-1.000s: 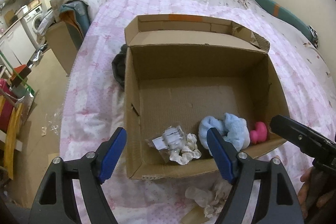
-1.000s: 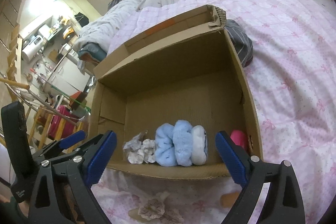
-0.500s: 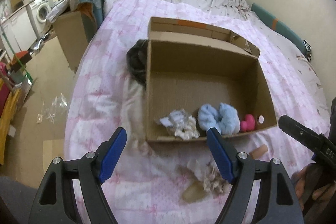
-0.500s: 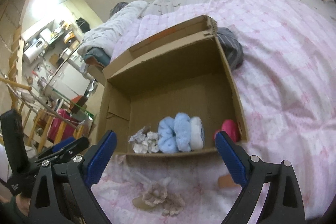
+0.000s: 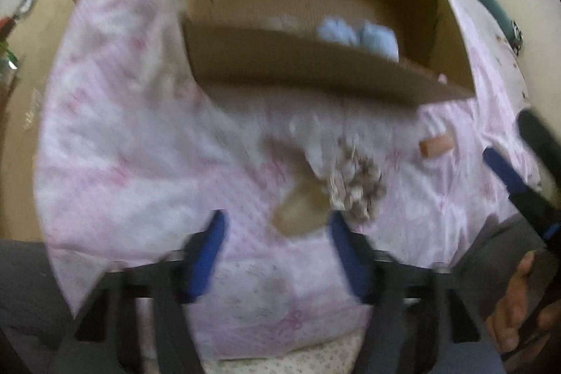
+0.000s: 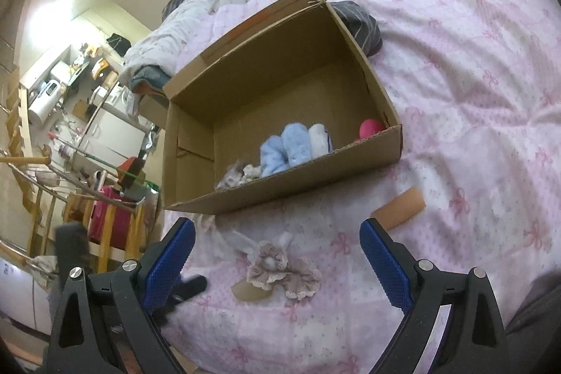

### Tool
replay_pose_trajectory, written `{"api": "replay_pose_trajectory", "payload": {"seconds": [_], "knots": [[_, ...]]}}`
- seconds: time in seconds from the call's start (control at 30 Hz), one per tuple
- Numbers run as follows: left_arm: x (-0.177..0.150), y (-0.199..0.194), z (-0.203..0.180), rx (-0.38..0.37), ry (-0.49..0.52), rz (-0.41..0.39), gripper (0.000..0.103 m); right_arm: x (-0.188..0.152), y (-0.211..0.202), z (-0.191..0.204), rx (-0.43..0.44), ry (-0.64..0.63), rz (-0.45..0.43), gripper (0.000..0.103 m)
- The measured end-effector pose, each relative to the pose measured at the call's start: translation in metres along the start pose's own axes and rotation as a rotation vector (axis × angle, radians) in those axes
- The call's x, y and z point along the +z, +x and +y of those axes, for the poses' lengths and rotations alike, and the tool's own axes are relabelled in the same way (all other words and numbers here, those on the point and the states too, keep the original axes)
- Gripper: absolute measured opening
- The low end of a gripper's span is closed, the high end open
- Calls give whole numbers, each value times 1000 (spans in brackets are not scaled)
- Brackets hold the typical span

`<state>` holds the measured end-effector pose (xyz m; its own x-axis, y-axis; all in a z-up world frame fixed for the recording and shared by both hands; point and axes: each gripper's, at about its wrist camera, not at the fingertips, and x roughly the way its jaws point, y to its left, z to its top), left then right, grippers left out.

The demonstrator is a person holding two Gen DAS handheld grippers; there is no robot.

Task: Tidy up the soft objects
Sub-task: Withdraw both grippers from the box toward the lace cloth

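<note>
A beige lace bow [image 6: 280,265] on a brown card lies on the pink quilt in front of the cardboard box [image 6: 280,191]. In the blurred left wrist view the bow [image 5: 354,184] sits just ahead of my left gripper [image 5: 277,233]. That gripper's jaws are closing, and only the card's near end lies between the tips, untouched. My right gripper [image 6: 277,233] hangs open over the same bow, with nothing in it. Inside the box [image 5: 298,65] are blue fluffy pieces [image 6: 284,149], a pink piece [image 6: 371,128] and a white lace piece [image 6: 238,174].
A tan card strip [image 6: 399,205] lies on the quilt right of the bow. A dark striped cloth [image 6: 361,23] is behind the box. The bed's edge drops to a cluttered floor [image 6: 87,135] on the left. A person's hand [image 5: 515,314] holds the right gripper.
My left gripper has dropped towards the quilt and tipped downward, with its jaws narrower than before. The right gripper has drawn back from the box, so the bow now shows between its fingers.
</note>
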<state>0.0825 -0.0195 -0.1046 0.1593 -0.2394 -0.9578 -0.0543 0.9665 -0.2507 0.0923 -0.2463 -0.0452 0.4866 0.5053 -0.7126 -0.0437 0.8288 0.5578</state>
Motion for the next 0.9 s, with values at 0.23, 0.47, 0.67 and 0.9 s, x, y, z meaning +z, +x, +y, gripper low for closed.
{"api": "replay_pose_trajectory", "payload": {"seconds": [0.23,0.47,0.67,0.9], "knots": [[7,32,-5,-46,-53,87,45,0,-2,-2,8,15,-8,101],[10,45,-25,34,37,64,11,2,3,-6,9,36,5,101],[5,13,-22,27,30,30,6,2,5,-7,11,42,15,101],[7,-48,-11,34,28,-81,6,-4,28,-4,-22,18,123,101]]}}
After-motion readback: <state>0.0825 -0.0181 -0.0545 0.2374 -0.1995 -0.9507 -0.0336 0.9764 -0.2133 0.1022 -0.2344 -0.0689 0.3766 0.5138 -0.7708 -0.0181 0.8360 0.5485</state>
